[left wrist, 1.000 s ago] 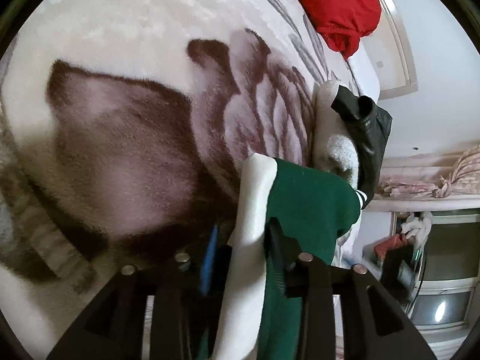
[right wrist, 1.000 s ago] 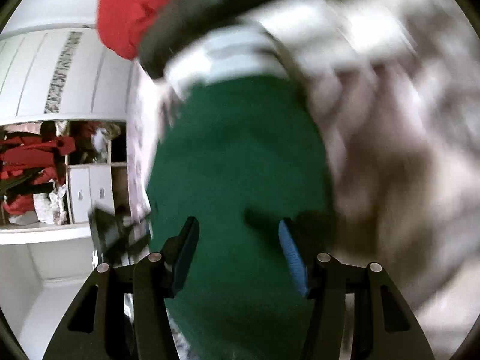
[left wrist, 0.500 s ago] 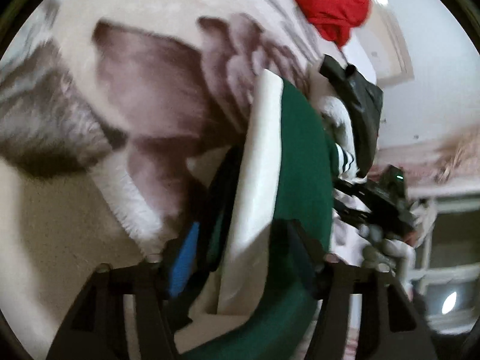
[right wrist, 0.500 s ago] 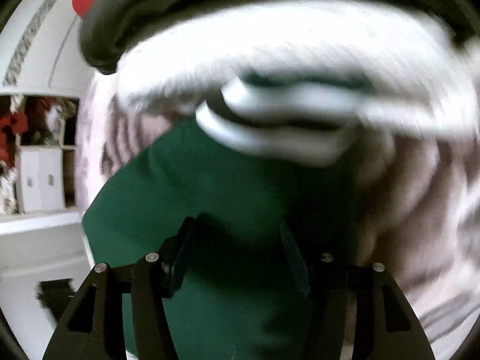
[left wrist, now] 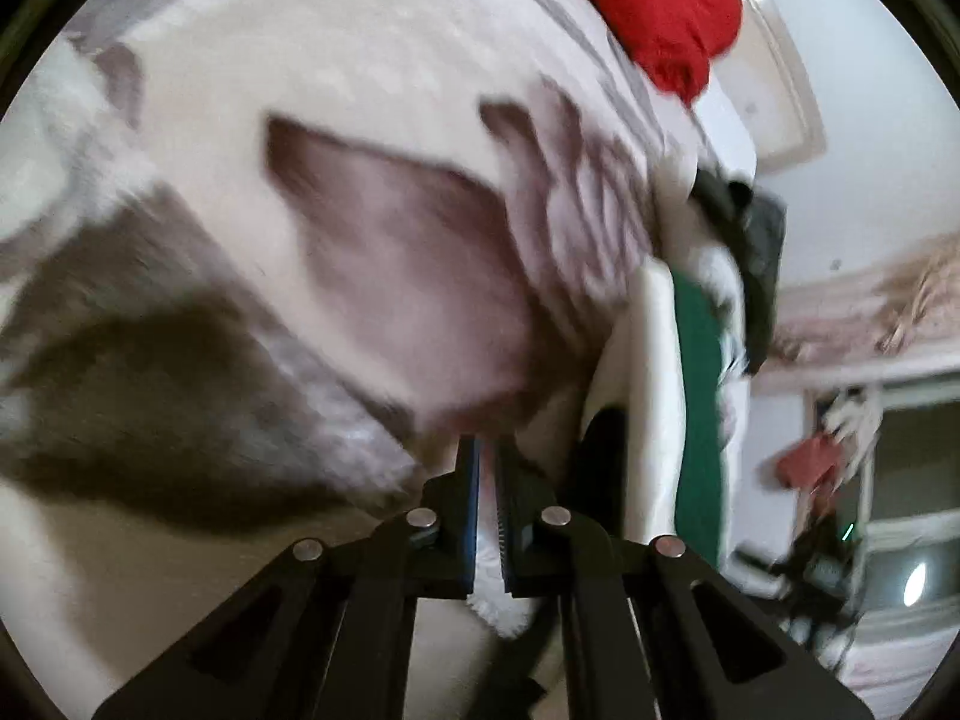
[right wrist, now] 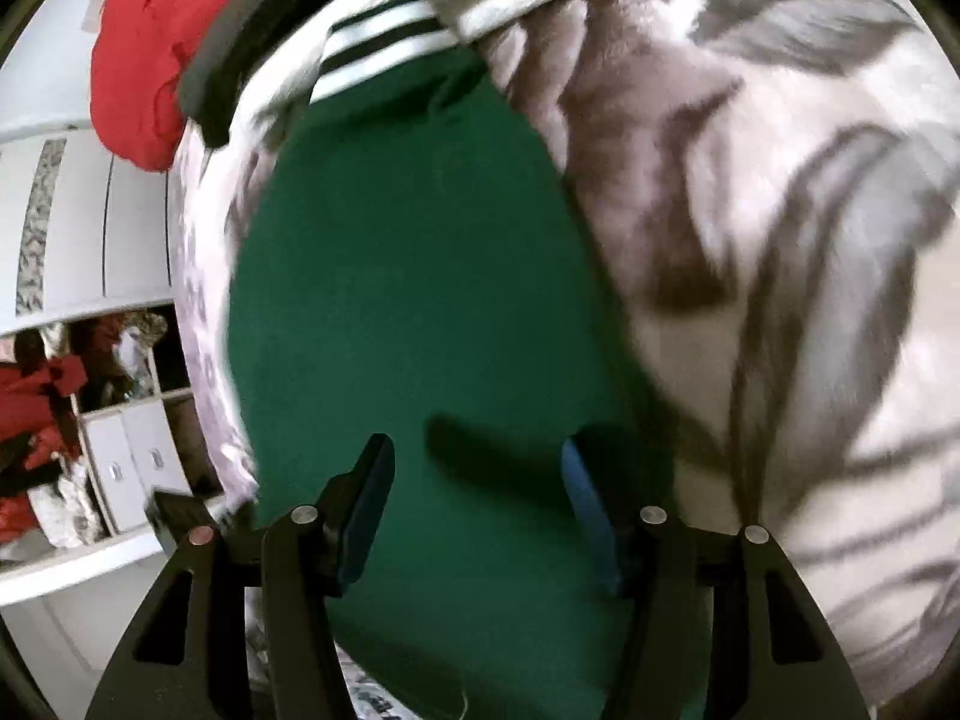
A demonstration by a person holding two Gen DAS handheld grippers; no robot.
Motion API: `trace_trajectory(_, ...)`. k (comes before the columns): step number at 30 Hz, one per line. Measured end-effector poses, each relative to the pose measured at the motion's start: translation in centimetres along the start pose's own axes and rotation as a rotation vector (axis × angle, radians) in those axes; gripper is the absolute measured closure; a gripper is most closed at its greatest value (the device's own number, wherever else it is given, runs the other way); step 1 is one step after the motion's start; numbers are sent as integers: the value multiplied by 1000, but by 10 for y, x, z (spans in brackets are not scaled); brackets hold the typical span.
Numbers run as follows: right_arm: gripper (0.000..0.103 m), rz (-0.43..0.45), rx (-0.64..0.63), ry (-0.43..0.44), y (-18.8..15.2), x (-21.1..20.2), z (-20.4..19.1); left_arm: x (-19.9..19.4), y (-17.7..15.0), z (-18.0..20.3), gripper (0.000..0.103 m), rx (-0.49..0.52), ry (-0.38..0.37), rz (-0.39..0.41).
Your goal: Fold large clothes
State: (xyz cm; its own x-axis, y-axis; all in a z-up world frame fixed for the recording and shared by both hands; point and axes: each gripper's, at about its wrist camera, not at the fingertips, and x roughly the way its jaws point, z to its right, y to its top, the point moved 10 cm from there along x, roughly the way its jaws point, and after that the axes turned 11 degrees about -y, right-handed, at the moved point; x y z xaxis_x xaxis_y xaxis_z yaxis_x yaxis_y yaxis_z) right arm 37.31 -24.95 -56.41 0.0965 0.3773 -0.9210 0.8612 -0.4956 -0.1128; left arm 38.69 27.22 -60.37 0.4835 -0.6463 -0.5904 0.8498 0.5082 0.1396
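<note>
While green garment (right wrist: 420, 300) lies lengthwise away, left gripper (left wrist: 487, 468) pressed together empty, right gripper (right wrist: 474, 480) spread.

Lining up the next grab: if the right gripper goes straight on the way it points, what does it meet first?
Most likely the green garment: it fills the view ahead of the open right gripper. How far off is unclear.

home bedroom | plush patterned blanket (left wrist: 372, 138) over bed | white wardrobe doors (right wrist: 78, 222) | open shelves (right wrist: 90, 420) stuffed with clothes | red garment (left wrist: 660, 6) piled on bed
</note>
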Motion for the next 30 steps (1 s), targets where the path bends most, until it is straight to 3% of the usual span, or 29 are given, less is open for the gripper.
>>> trace_trajectory(2, 43, 7, -28, -18, -23, 0, -10, -10, -3, 16, 98, 12, -44, -12)
trace_trajectory(4, 43, 12, -61, -35, -43, 4, -24, -14, -18, 42, 88, 61, -54, -56)
trace_trajectory(5, 43, 16, -81, -43, -52, 5, -29, -14, -28, 57, 67, 98, -57, -80)
trace_trajectory(6, 43, 16, -99, -54, -59, 13, -36, -11, -34, 67, 55, 127, -57, -89)
trace_trajectory(8, 43, 9, -130, -93, -70, 29, -42, -2, -54, 89, 55, 200, -41, -113)
trace_trajectory(10, 44, -9, -189, -206, -75, 58, -49, 18, -73, 95, 55, 257, -14, -161)
trace_trajectory(14, 42, 1, -272, -394, -68, 99, -46, 68, -103, 55, 53, 300, 121, -260)
trace_trajectory(15, 42, 1, -283, -416, -66, 103, -46, 74, -105, 46, 48, 285, 123, -266)
trace_trajectory(17, 42, -25, -292, -449, -63, 106, -47, 79, -103, 36, 41, 230, 61, -245)
trace_trajectory(19, 41, -58, -291, -424, -64, 102, -49, 73, -102, 38, 41, 190, 29, -236)
trace_trajectory(24, 41, -69, -278, -187, -96, 46, -30, 17, -115, 63, 40, 224, 33, -178)
trace_trajectory(26, 41, -69, -238, -118, -124, 23, -3, -14, -136, 62, 33, 199, 29, -166)
trace_trajectory(30, 40, -127, -136, -128, -199, 4, 82, -56, -194, 43, 30, 114, 65, -166)
